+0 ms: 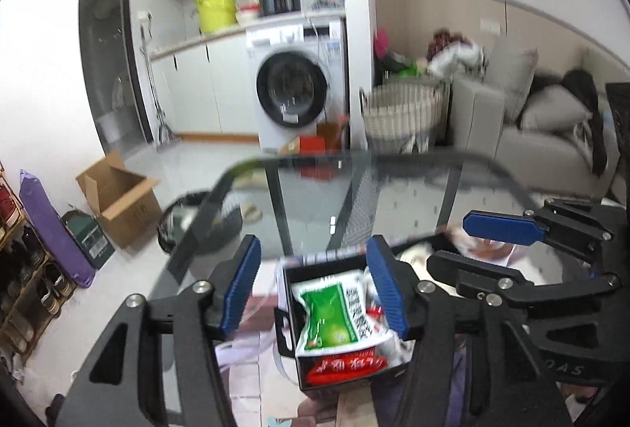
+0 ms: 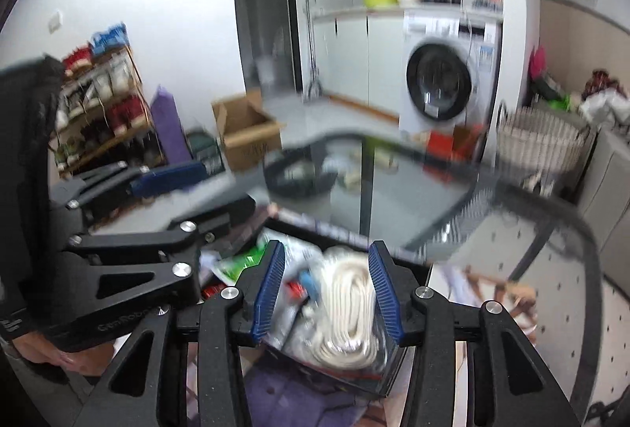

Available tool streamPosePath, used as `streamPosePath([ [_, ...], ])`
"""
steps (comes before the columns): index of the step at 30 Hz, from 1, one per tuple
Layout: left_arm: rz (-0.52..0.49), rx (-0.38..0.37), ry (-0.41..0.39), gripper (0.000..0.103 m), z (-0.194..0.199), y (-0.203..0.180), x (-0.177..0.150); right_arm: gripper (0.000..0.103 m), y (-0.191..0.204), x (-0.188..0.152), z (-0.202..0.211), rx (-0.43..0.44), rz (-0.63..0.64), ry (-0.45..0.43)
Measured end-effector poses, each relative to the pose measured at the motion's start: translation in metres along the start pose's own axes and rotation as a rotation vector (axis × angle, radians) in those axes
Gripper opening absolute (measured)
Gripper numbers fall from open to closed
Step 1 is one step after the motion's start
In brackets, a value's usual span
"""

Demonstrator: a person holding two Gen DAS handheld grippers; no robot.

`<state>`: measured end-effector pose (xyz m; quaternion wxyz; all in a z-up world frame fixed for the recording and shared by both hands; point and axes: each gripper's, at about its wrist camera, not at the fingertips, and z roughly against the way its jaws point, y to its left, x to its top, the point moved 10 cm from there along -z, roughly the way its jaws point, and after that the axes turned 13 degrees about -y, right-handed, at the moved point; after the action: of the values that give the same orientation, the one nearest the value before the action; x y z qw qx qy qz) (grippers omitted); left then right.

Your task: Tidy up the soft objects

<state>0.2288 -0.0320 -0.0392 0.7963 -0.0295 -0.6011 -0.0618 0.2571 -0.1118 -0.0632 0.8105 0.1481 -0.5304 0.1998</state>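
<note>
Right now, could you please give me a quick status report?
Left gripper open, empty, over black box. Right gripper open around white rope, no grip evident. Green packet in box. Nothing blocking.

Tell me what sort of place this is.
Most likely a lived-in home, a laundry nook opening onto a living room. The washing machine stands under a counter, a grey sofa sits to the right, and a shoe rack lines the wall.

"GenRobo…" partly legible on left gripper point(image 2: 169, 179) body; packet print in black box point(image 1: 289, 320) too blurred.
</note>
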Motion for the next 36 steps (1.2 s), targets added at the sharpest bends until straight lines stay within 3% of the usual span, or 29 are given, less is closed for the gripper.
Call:
streamPosePath([
  [3,0.019,0.041,-0.079,0.078,0.016,0.01,0.016,0.046,0.007,0.023,0.025,-0.03,0.029,-0.099],
  [6,0.031,0.041,-0.162,0.081,0.036,0.016,0.029,0.046,0.014,0.032,0.045,-0.046,0.034,-0.148],
  [10,0.012,0.043,-0.214,0.092,0.053,0.017,0.033,0.05,0.023,0.036,0.07,-0.041,0.025,-0.193],
  [12,0.028,0.038,-0.243,0.094,0.063,0.02,0.033,0.061,0.025,0.035,0.086,-0.052,0.027,-0.215],
  [14,0.042,0.035,-0.251,0.1,0.071,0.022,0.031,0.09,0.022,0.036,0.098,-0.069,0.019,-0.237],
  [18,0.055,0.038,-0.26,0.102,0.088,0.024,0.025,0.095,0.02,0.033,0.13,-0.104,-0.019,-0.286],
  [21,0.035,0.056,-0.268,0.103,0.103,0.017,0.019,0.099,0.028,0.024,0.147,-0.094,-0.023,-0.278],
  [24,0.005,0.03,-0.258,0.103,0.117,0.007,0.005,0.102,0.037,0.009,0.162,-0.096,-0.008,-0.277],
  [32,-0.01,0.054,-0.186,0.103,0.128,0.008,-0.035,0.102,0.049,-0.034,0.164,-0.091,-0.012,-0.208],
  [36,0.014,0.068,-0.137,0.103,0.124,0.014,-0.048,0.102,0.047,-0.038,0.162,-0.09,-0.037,-0.206],
])
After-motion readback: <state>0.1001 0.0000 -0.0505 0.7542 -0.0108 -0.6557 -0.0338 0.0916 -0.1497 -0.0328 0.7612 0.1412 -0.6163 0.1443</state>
